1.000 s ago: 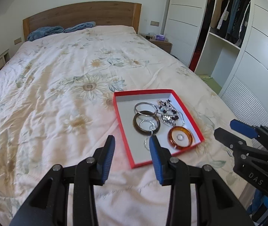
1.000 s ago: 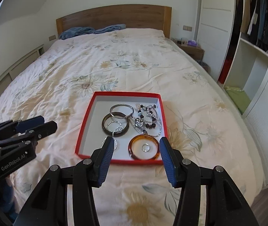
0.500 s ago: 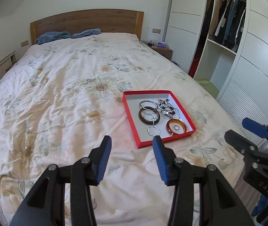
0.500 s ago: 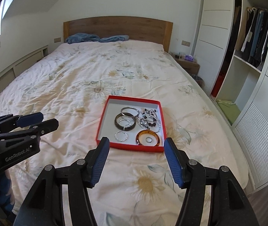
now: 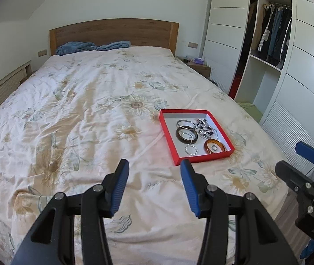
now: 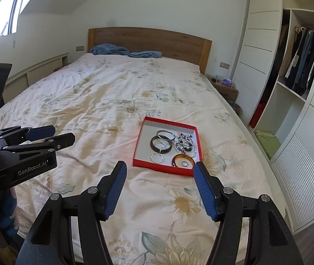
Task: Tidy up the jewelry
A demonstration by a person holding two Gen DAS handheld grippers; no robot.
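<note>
A red tray (image 5: 203,158) (image 6: 161,169) lies on the floral bedspread towards the bed's right side. In it are an amber bangle (image 5: 205,146) (image 6: 174,160) with a small ring inside, a dark bangle (image 5: 177,135), silver bangles, thin hoops and a beaded tangle (image 5: 204,129) (image 6: 184,143). My left gripper (image 5: 154,162) (image 6: 63,132) hovers short of the tray's near left corner. Its jaws are opening and hold nothing. My right gripper (image 6: 159,164) (image 5: 289,156) hangs before the tray's front edge, open and empty.
The bed runs back to a wooden headboard (image 5: 112,32) with blue towels (image 5: 93,46) against it. A white wardrobe (image 5: 265,61) with hanging clothes lines the right side. A nightstand (image 6: 225,87) stands by the headboard. The mattress edge drops off at right.
Both grippers have pulled back and up from the tray, which now looks smaller and farther. Both pairs of jaws stand wider apart. The jewelry has not moved.
</note>
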